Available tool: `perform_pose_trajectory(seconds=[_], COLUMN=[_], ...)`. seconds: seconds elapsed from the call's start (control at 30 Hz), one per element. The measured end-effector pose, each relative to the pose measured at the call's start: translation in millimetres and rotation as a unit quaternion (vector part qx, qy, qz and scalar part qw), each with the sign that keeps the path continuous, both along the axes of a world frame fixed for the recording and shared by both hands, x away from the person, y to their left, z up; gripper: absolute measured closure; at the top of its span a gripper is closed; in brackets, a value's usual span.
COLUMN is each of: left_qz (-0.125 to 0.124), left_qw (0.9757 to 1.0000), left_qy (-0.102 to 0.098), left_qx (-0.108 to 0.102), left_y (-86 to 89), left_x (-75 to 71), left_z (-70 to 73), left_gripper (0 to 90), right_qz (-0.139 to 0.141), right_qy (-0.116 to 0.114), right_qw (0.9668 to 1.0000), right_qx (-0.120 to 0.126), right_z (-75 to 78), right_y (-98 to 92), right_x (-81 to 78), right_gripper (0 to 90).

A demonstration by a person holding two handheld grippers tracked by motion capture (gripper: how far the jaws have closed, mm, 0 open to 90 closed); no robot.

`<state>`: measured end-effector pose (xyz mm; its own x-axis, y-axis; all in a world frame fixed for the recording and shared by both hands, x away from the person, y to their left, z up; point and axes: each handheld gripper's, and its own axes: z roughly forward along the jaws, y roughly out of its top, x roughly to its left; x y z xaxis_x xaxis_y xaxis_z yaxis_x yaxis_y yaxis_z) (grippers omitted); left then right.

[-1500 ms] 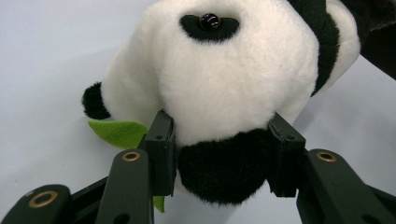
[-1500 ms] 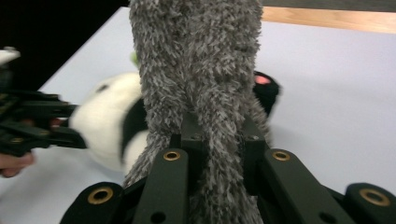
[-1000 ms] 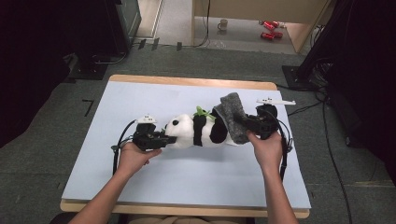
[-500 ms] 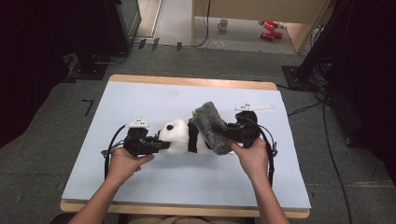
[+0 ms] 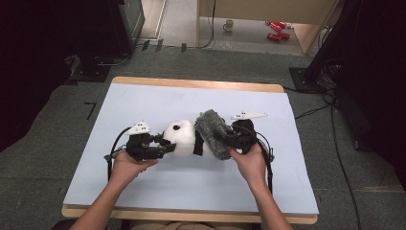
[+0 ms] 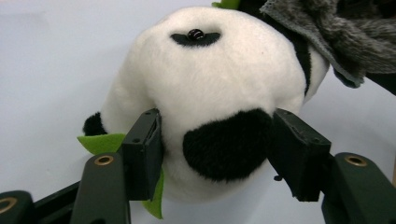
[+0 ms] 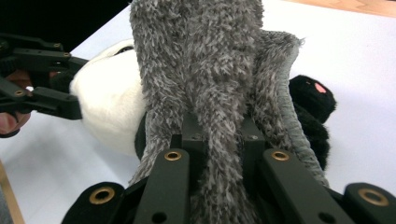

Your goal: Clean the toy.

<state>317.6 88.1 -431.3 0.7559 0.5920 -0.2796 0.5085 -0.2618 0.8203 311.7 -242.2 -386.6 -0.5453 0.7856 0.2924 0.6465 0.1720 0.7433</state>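
Clamping a fold of shaggy grey fleece cloth (image 7: 219, 88), the right gripper (image 7: 218, 154) has its two black jaws drawn tight together, with the pile bunched between them and rising above them in the right gripper view. From the high view that right gripper (image 5: 238, 137) sits in the person's right hand (image 5: 250, 163), and the grey cloth (image 5: 213, 135) drapes over the rear half of a plush panda (image 5: 184, 139) lying on its side near the middle of the table. The left gripper (image 6: 217, 151) has just been opening: its jaws now stand on either side of the panda's white head (image 6: 210, 79), the left pad against the fur beside a green felt leaf (image 6: 103, 142) and the right pad just clear of a black patch, so the toy sits between them unsqueezed. In the high view the left gripper (image 5: 163, 144), held in the left hand (image 5: 125, 167), points toward the panda's head from the left. A black paw (image 7: 310, 98) with a small pink mark pokes out beyond the cloth. Under it all lies a pale blue mat (image 5: 143, 103) covering the wooden table (image 5: 191, 84), which stands on grey floor with cables trailing at the right.
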Motion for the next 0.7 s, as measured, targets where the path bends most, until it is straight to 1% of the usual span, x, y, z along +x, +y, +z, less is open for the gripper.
perform_pose_trajectory(seconds=[0.07,0.17,0.3,0.33,0.4,0.47,0.5,0.6,0.63,0.7], left_qz=[-0.002,0.0,0.006,0.008,0.011,0.009,0.008,0.009,0.009,0.009], left_qw=[1.0,0.9999,0.9998,0.9998,0.9999,0.9999,0.9999,0.9998,0.9998,0.9996], left_qy=[-0.006,-0.014,-0.016,-0.015,-0.013,-0.014,-0.014,-0.012,-0.013,-0.024], left_qx=[0.0,0.0,0.008,0.008,0.001,-0.003,-0.001,-0.012,-0.013,-0.015], left_y=[1.7,4.6,9.4,10.8,13.0,13.3,12.9,10.9,10.2,9.0], left_x=[-0.6,-2.0,-1.9,-1.6,0.0,2.7,4.1,8.4,9.5,11.0], left_z=[-0.2,-1.0,-3.0,-3.5,-5.0,-7.1,-8.2,-10.5,-10.4,-11.3], left_gripper=[36.1,35.7,34.6,34.0,33.9,33.4,33.2,32.6,32.4,31.9], right_qz=[-0.002,-0.003,-0.007,-0.009,-0.009,-0.01,-0.01,-0.012,-0.012,-0.013], right_qy=[0.0,-0.001,-0.001,0.001,0.001,0.001,0.002,0.001,0.0,0.0], right_qw=[1.0,1.0,0.9999,0.9998,0.9998,0.9998,0.9997,0.9996,0.9996,0.9996], right_qx=[0.005,0.007,0.012,0.015,0.017,0.02,0.021,0.024,0.024,0.024], right_z=[-0.7,-0.5,-0.2,0.0,-0.1,-0.1,0.2,0.9,1.2,1.8], right_y=[-1.6,-2.7,-5.9,-8.1,-8.5,-9.5,-9.8,-9.7,-9.6,-9.2], right_x=[5.0,8.5,16.1,20.1,21.4,25.0,27.4,32.9,34.9,39.4], right_gripper=[78.9,78.9,78.9,78.8,78.8,78.8,78.8,78.7,78.7,78.7])
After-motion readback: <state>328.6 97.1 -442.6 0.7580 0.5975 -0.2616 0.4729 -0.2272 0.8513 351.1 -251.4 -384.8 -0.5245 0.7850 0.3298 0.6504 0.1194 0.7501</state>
